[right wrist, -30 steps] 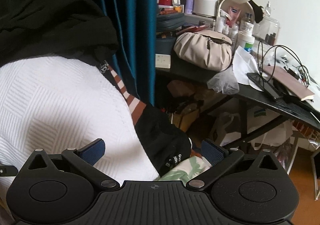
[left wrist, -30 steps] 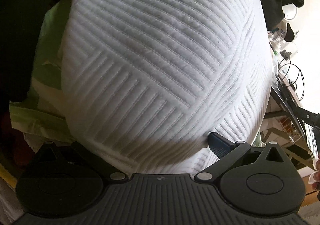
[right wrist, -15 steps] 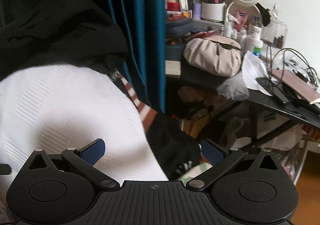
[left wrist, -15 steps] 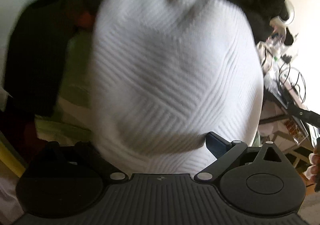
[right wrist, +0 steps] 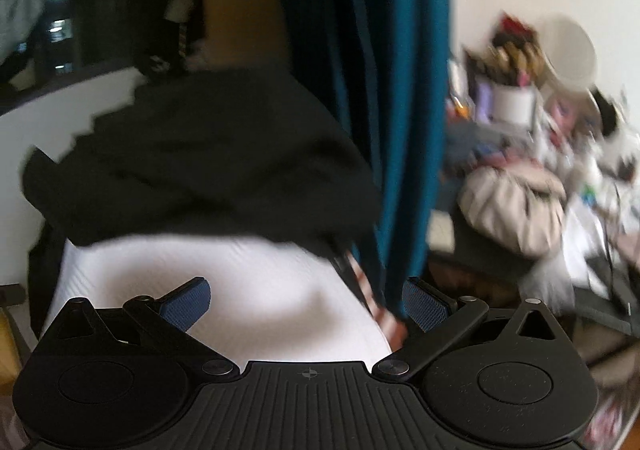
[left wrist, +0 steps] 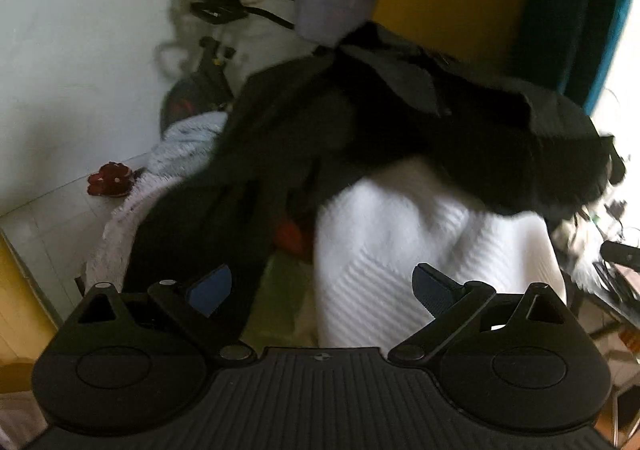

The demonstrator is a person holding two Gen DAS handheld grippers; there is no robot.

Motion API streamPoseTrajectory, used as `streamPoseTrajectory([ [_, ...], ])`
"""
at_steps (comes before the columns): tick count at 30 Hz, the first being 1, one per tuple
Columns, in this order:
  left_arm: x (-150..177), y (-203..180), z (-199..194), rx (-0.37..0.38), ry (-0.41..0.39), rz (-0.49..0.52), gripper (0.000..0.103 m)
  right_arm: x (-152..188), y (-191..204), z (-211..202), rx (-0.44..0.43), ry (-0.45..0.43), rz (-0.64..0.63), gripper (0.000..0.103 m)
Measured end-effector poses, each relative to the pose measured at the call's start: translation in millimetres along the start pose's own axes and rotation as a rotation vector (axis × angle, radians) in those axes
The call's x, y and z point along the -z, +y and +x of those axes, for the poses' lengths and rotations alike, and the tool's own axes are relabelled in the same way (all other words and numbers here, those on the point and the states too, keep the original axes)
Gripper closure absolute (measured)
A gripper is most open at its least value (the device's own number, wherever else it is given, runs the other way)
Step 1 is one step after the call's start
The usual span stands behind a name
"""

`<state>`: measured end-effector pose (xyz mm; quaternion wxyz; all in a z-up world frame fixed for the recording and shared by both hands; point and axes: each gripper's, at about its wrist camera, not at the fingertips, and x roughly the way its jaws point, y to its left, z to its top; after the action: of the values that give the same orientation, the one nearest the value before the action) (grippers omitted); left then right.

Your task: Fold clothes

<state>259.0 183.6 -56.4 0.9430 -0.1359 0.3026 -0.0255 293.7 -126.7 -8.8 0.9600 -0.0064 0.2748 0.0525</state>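
A white ribbed cloth [left wrist: 420, 250] lies bunched just ahead of my left gripper [left wrist: 322, 286], which is open with nothing between its fingers. Black clothing [left wrist: 380, 129] is heaped behind and over the white cloth. A light green cloth [left wrist: 280, 302] shows beside it, low between the fingers. In the right wrist view the same white cloth [right wrist: 224, 282] lies in front of my right gripper [right wrist: 306, 302], also open and empty, with the black clothing [right wrist: 200, 161] piled beyond it. Both views are blurred.
A teal curtain [right wrist: 392, 89] hangs close ahead of the right gripper. A cluttered desk with a beige bag [right wrist: 516, 209] and a round mirror [right wrist: 568, 49] stands at the right. A pale fuzzy cloth [left wrist: 132, 217] and a red item [left wrist: 110, 179] lie at the left.
Both grippers have pulled back and tilted upward from the white cloth. The left gripper's left finger is now in view. More black clothing and the wall show.
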Motion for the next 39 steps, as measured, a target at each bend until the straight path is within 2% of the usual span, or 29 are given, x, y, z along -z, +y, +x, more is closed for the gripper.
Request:
streamPoseTrajectory([
  [4, -4, 0, -1, -0.023, -0.022, 0.07, 0.003, -18, 29, 4, -0.037, -0.053, -0.121, 0.001],
  [8, -19, 4, 7, -0.032, -0.039, 0.113, 0.003, -26, 55, 17, -0.034, -0.063, -0.216, 0.001],
  [13, -41, 12, 19, -0.028, -0.027, 0.145, 0.003, -41, 81, 34, -0.021, -0.062, -0.278, 0.001],
  [16, -61, 18, 21, 0.014, -0.033, 0.142, 0.003, -67, 89, 39, -0.059, -0.055, -0.268, 0.004],
  [17, -70, 20, 20, 0.03, -0.043, 0.135, 0.003, -78, 90, 41, -0.075, -0.05, -0.249, 0.016],
  [18, -80, 23, 19, 0.045, -0.059, 0.129, 0.003, -91, 87, 44, -0.091, -0.038, -0.207, 0.024],
  [20, -102, 28, 16, 0.072, -0.097, 0.123, 0.003, -117, 80, 50, -0.121, -0.011, -0.118, 0.056],
  [22, -124, 33, 14, 0.096, -0.135, 0.121, 0.003, -139, 66, 56, -0.142, 0.01, -0.014, 0.077],
  [25, -151, 37, 10, 0.119, -0.19, 0.147, 0.001, -167, 49, 62, -0.161, 0.009, 0.112, 0.086],
  [28, -166, 38, 12, 0.12, -0.217, 0.198, 0.001, -184, 37, 63, -0.13, -0.021, 0.162, 0.086],
  [32, -179, 41, 19, 0.121, -0.232, 0.238, 0.001, -188, 29, 75, -0.105, 0.012, 0.159, 0.085],
  [34, -179, 44, 24, 0.123, -0.22, 0.229, 0.001, -185, 31, 80, -0.094, 0.04, 0.13, 0.08],
  [35, -178, 45, 26, 0.125, -0.212, 0.214, 0.001, -181, 32, 79, -0.086, 0.046, 0.12, 0.074],
  [39, -175, 52, 30, 0.139, -0.189, 0.164, 0.001, -168, 35, 72, -0.066, 0.061, 0.104, 0.066],
])
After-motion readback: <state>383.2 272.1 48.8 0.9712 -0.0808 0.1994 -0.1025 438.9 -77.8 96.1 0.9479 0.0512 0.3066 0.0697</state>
